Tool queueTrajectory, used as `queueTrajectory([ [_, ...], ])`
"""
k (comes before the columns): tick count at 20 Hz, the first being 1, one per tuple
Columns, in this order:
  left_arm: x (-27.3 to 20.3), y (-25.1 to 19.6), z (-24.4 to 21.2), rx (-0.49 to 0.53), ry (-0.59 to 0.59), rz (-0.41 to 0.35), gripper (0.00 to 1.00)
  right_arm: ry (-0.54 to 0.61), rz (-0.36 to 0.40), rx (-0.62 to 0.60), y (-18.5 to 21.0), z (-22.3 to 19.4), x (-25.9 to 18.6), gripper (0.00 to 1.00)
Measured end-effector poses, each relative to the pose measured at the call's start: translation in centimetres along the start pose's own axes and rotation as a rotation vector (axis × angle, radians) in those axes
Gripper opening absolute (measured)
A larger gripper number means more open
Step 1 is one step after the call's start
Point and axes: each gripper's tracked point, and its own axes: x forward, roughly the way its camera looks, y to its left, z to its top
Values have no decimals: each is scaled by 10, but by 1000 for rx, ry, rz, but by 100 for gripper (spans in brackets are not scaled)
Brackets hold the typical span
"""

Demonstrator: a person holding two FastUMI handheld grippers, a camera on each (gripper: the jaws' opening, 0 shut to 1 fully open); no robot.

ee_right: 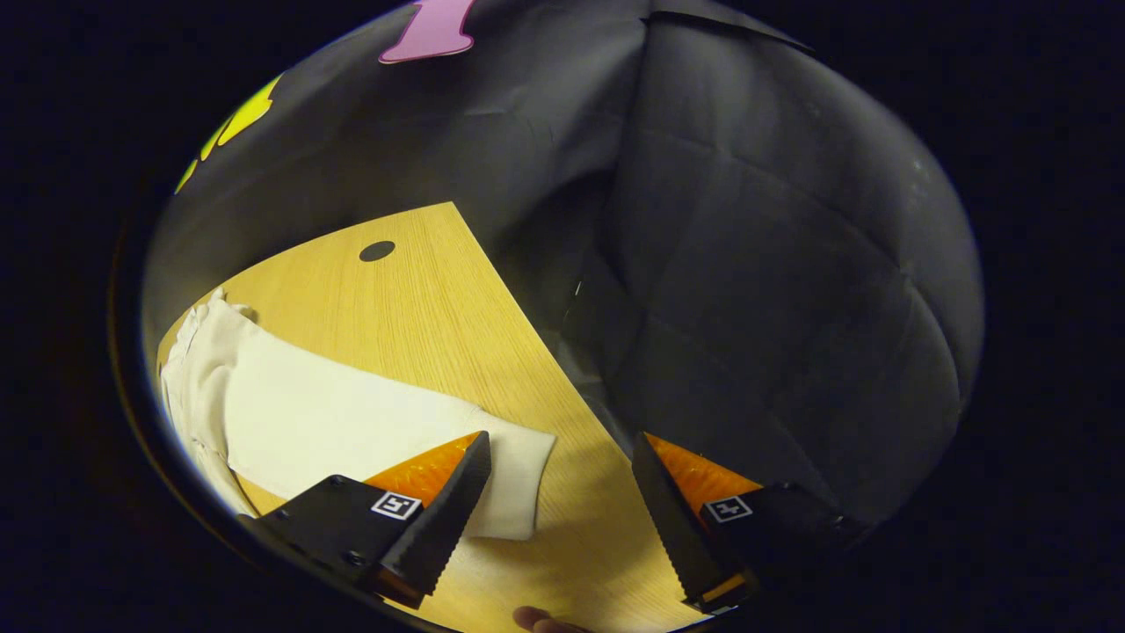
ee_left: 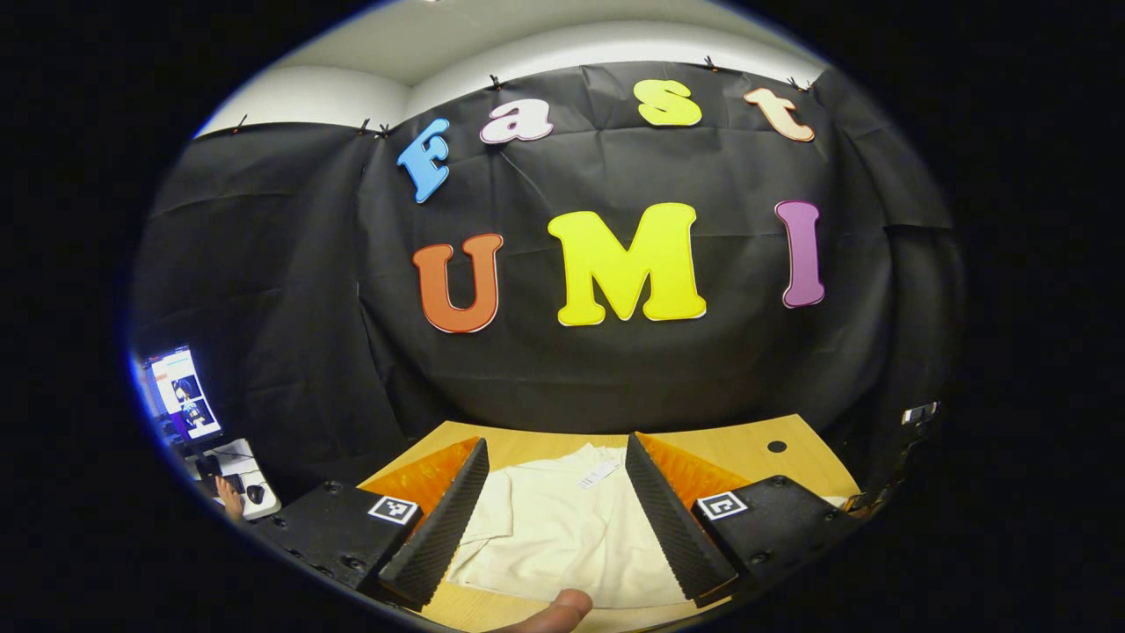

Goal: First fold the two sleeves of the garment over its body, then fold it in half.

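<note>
A cream garment (ee_left: 562,527) lies flat on the wooden table (ee_left: 747,440), its collar and a small tag toward the far side. My left gripper (ee_left: 555,453) hangs open above its body, nothing between the fingers. In the right gripper view one long sleeve (ee_right: 352,413) stretches out over the table (ee_right: 422,290), its cuff end (ee_right: 523,475) near the table's right edge. My right gripper (ee_right: 561,450) is open above that cuff, one finger over the cloth, the other over bare wood. A fingertip shows at the bottom of both views.
The black cloth wall stands close behind the table and wraps round its right side. A round hole (ee_right: 377,251) sits in the tabletop near the far corner. A monitor (ee_left: 180,396) and a small desk with a mouse stand off to the left, below table level.
</note>
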Motion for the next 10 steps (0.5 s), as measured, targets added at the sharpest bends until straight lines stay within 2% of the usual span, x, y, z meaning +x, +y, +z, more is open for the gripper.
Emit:
queueTrajectory([
  [4,7,-3,5,1,-6,-27,99,97,38,25,8,-12,5,100],
  [7,13,1,5,14,-3,-41,99,154,56,50,19,-22,8,79],
  [10,20,11,9,16,-14,-51,99,200,46,98,16,-24,4,76],
])
